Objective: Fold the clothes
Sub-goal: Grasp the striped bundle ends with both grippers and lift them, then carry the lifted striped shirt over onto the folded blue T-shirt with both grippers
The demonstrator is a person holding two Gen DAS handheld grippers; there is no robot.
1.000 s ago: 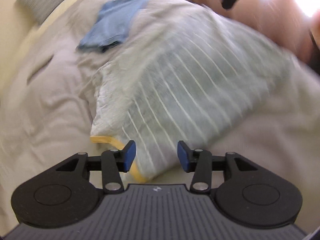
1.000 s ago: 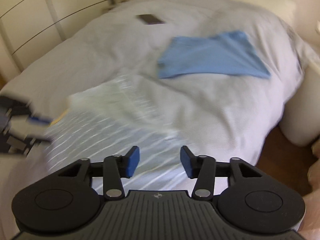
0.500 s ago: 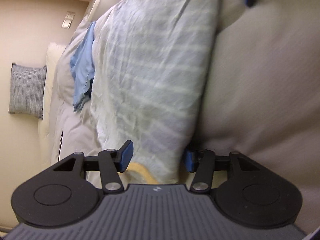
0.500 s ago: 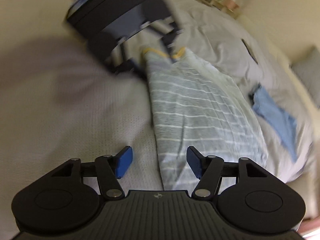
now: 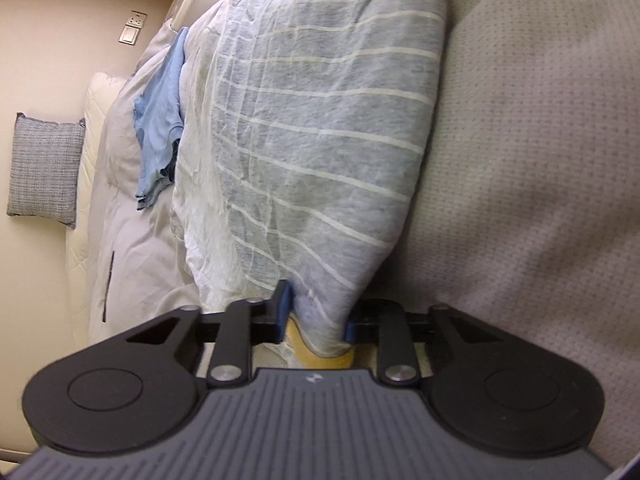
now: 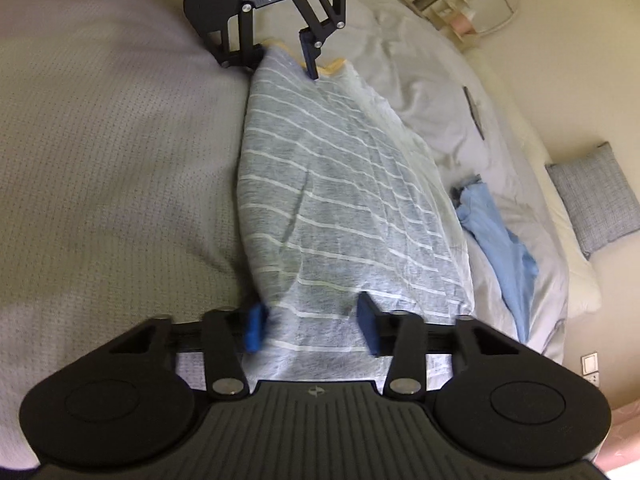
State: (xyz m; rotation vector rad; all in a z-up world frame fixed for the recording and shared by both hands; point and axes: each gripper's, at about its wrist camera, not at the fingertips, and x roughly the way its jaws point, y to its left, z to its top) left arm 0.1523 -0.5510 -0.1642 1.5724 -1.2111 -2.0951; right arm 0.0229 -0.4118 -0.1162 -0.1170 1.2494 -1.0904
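Note:
A grey shirt with thin white stripes (image 5: pixel 312 140) lies stretched out on the bed, its yellow collar edge (image 5: pixel 320 354) at my left gripper (image 5: pixel 316 318). That gripper is shut on the bunched collar end. In the right wrist view the same shirt (image 6: pixel 340 208) runs from my right gripper (image 6: pixel 310 328) up to the left gripper (image 6: pixel 286 66) at the top. The right gripper is open, its blue pads (image 6: pixel 368 328) on either side of the shirt's near end, with cloth lying between them.
A crumpled light blue garment (image 6: pixel 500 248) lies on the bed beside the shirt. The textured grey bedcover (image 6: pixel 100 140) spreads to the left. A thin dark object (image 6: pixel 474 108) rests further up the bed, and a grey cushion (image 6: pixel 592 196) leans against the wall.
Both grippers swung down to opposite ends of the striped shirt. The left gripper closed on the collar end. The right gripper's pads slid around the near end.

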